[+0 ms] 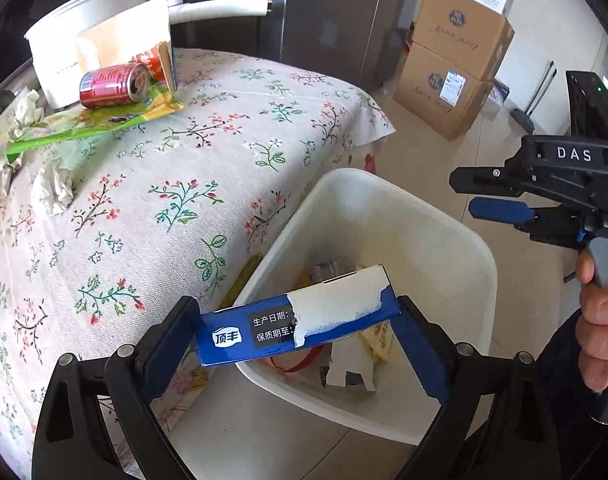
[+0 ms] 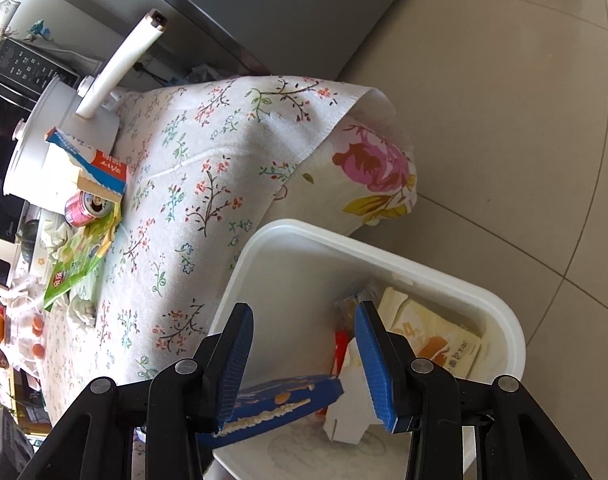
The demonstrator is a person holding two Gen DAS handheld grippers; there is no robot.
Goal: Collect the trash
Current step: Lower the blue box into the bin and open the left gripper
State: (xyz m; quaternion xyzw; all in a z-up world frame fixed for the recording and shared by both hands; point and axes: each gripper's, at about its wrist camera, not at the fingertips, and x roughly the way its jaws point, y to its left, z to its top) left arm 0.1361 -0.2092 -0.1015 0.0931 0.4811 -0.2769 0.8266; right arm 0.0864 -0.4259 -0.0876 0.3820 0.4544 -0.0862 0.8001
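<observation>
Over the white bin [image 1: 455, 240]: left gripper [image 1: 296, 328] clamped on a torn blue box [image 1: 264, 330], right gripper [image 2: 304, 368] spread apart, holding nothing.

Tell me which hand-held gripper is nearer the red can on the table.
Left. The left hand-held gripper sits at the table edge; the right hand-held gripper hangs beyond the bin, farther from the red can.
</observation>
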